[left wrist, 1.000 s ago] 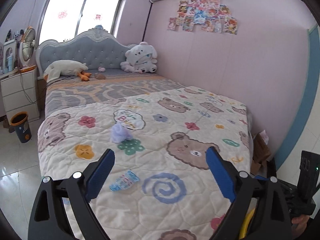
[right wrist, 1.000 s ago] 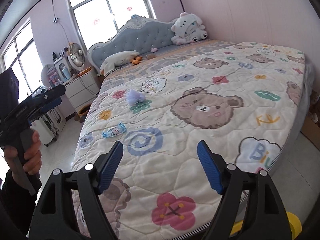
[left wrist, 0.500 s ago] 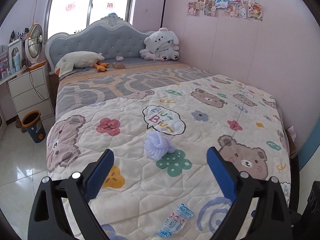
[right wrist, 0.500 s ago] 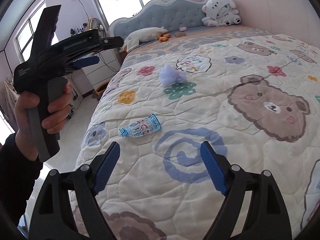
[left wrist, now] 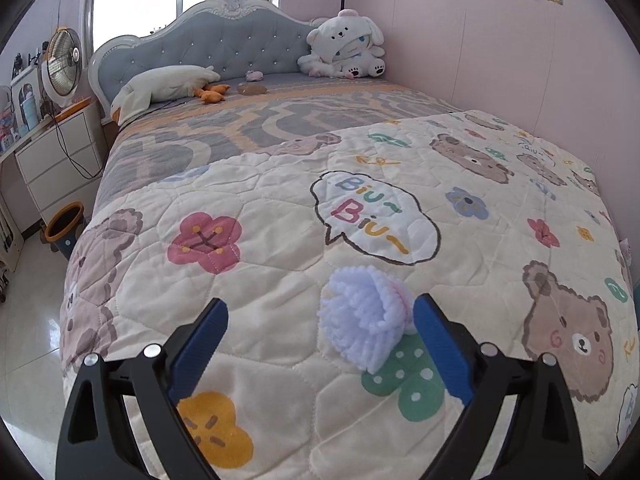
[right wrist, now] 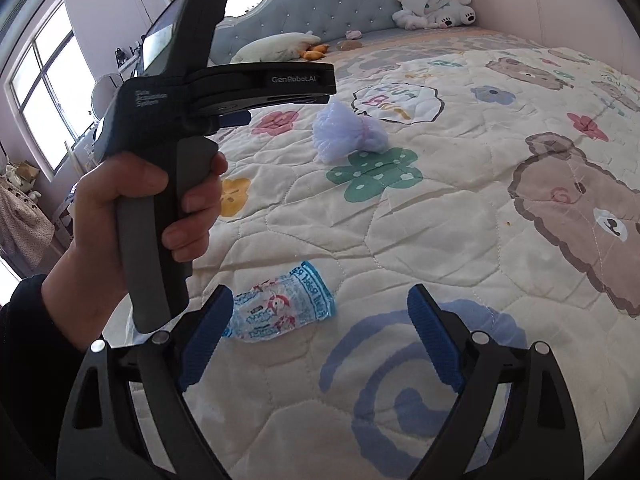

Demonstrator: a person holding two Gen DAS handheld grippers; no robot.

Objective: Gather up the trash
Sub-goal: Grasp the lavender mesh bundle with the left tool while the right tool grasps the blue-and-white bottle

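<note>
A fluffy lilac yarn ball (left wrist: 360,316) lies on the cartoon quilt (left wrist: 280,208). My left gripper (left wrist: 320,340) is open around the ball, which sits close to the right pad (left wrist: 436,344) without being pressed. A crumpled blue-and-white snack wrapper (right wrist: 280,312) lies flat on the quilt (right wrist: 460,220) nearer the foot. My right gripper (right wrist: 320,332) hovers just over the wrapper with its jaws opening. The wrapper lies next to the left pad (right wrist: 204,340) and is not gripped. In the right wrist view a hand (right wrist: 132,200) holds the left gripper's black body, and the yarn ball (right wrist: 344,132) lies beyond it.
An orange-rimmed bin (left wrist: 64,224) stands on the tiled floor left of the bed, by a white nightstand (left wrist: 56,156) with a fan (left wrist: 62,64). A white plush (left wrist: 344,50) and a goose plush (left wrist: 168,84) lie at the headboard. A pink wall runs along the bed's right side.
Both grippers came forward and down over the bed. The yarn ball now sits between the left fingers, the wrapper lies at the right gripper's left pad, and the right jaws spread a little wider.
</note>
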